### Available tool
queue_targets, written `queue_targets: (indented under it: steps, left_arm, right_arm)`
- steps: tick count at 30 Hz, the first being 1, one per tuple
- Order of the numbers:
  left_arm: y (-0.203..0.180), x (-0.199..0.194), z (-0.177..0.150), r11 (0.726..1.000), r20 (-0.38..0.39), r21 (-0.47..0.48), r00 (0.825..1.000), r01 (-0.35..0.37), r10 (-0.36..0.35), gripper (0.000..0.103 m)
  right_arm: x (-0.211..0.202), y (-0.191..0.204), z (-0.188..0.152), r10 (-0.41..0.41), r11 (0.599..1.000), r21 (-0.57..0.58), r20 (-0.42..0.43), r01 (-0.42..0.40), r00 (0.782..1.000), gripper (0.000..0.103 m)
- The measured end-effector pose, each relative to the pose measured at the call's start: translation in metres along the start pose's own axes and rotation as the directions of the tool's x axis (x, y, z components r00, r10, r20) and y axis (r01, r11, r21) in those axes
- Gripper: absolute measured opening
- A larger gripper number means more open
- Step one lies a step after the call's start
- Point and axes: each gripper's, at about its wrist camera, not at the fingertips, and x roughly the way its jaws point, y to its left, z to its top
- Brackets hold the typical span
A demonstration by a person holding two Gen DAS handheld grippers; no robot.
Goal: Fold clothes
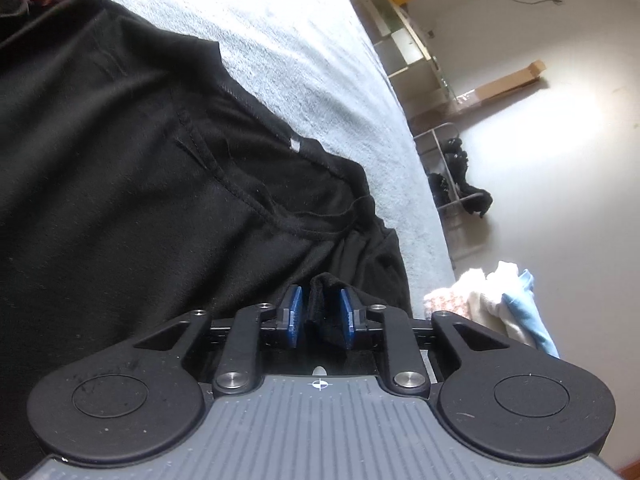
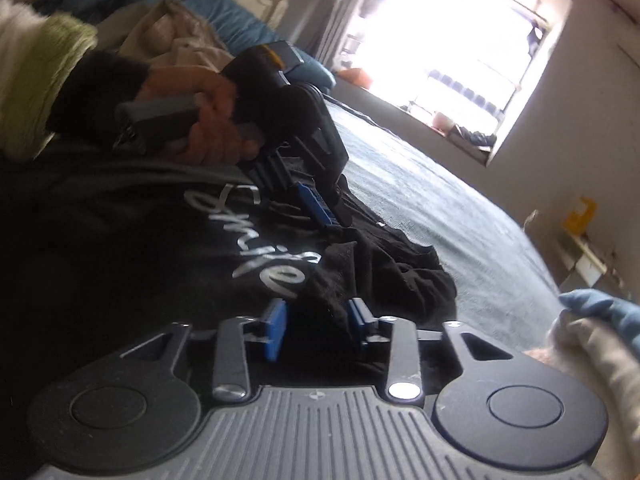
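A grey bed [image 1: 280, 20] carried a black garment [image 1: 120, 160] spread over its near side, white lettering [image 2: 256, 248] on it. The left gripper [image 1: 319, 316] stood slightly parted around a fold of its hem; the right gripper [image 2: 316, 328] stood wider, cloth lying loose between its pads.

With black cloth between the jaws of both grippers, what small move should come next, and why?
Probably lift both grippers clear. The black shirt lies on the bed, and the jaws of the left gripper and right gripper stand apart with cloth loose between them, so pulling away should leave the fold undisturbed.
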Motion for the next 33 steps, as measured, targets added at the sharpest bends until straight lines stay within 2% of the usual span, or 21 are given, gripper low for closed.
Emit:
queue_targets:
  steps: [3,6,7,8,12,13,15,17,20,21,22,25,27,30,32,33]
  left_arm:
    - [-0.001,-0.001,0.0,1.0,-0.003,0.007,1.0,-0.001,0.001,0.023]
    - [-0.004,-0.002,-0.001,1.0,0.0,0.03,1.0,-0.006,0.006,0.027]
    - [-0.005,-0.003,-0.001,0.999,0.002,0.039,1.0,-0.008,0.008,0.029]
    - [-0.006,-0.003,-0.001,0.999,0.004,0.044,1.0,-0.008,0.008,0.029]
    - [-0.008,-0.003,0.0,0.998,0.008,0.062,1.0,-0.01,0.01,0.032]
    - [-0.007,-0.002,0.0,0.998,0.009,0.064,1.0,-0.017,0.016,0.033]
    - [-0.007,0.002,-0.001,0.998,0.011,0.058,1.0,-0.029,0.029,0.033]
    - [-0.01,0.007,-0.004,0.996,0.014,0.077,0.999,-0.049,0.049,0.033]
    - [-0.019,0.01,-0.008,0.984,0.033,0.152,0.995,-0.094,0.09,0.025]
    - [-0.022,0.011,-0.01,0.979,0.036,0.175,0.994,-0.107,0.103,0.011]
    - [-0.023,0.011,-0.01,0.977,0.029,0.185,0.994,-0.111,0.108,0.006]
    - [-0.022,0.004,-0.009,0.982,0.013,0.157,0.995,-0.104,0.103,0.001]
    - [-0.022,-0.004,-0.008,0.984,0.01,0.152,0.995,-0.097,0.096,0.001]
    - [-0.024,-0.011,-0.005,0.976,-0.011,0.175,0.991,-0.13,0.134,0.003]
    - [-0.028,-0.017,-0.005,0.964,0.005,0.198,0.983,-0.179,0.181,0.015]
    - [-0.03,-0.02,-0.006,0.955,0.024,0.214,0.978,-0.206,0.206,0.025]
  right_arm:
    - [0.012,0.008,0.001,-0.011,1.0,0.015,-0.022,0.011,1.0,0.04]
    - [0.021,0.014,-0.003,-0.063,0.998,-0.011,-0.045,0.063,0.997,0.033]
    - [0.024,0.014,-0.004,-0.078,0.997,-0.016,-0.053,0.077,0.996,0.008]
    - [0.022,0.011,-0.004,-0.085,0.996,0.002,-0.062,0.085,0.994,0.005]
    - [-0.004,0.0,0.0,-0.062,0.995,0.074,0.012,0.061,0.998,0.005]
    - [-0.004,0.0,-0.001,-0.055,0.996,0.069,0.01,0.054,0.998,0.006]
    - [0.008,0.005,-0.007,-0.02,0.999,0.036,-0.047,0.021,0.999,0.006]
    - [0.017,0.013,-0.013,-0.024,1.0,-0.002,-0.079,0.024,0.997,0.01]
    - [0.006,0.011,-0.015,-0.015,1.0,0.027,-0.067,0.016,0.998,0.012]
    - [0.0,0.007,-0.015,0.001,0.999,0.054,-0.065,0.003,0.998,0.012]
    - [-0.01,-0.001,-0.015,0.012,0.995,0.096,-0.064,-0.006,0.998,0.012]
    - [-0.055,-0.032,-0.022,0.084,0.956,0.286,-0.05,-0.066,0.995,0.012]
    - [-0.098,-0.055,-0.027,0.136,0.903,0.414,-0.014,-0.118,0.991,0.012]
    - [-0.167,-0.085,-0.03,0.195,0.81,0.55,0.075,-0.203,0.978,0.013]
    - [-0.201,-0.097,-0.027,0.18,0.773,0.594,0.129,-0.221,0.975,0.016]
    - [-0.204,-0.096,-0.026,0.155,0.783,0.59,0.123,-0.198,0.98,0.018]
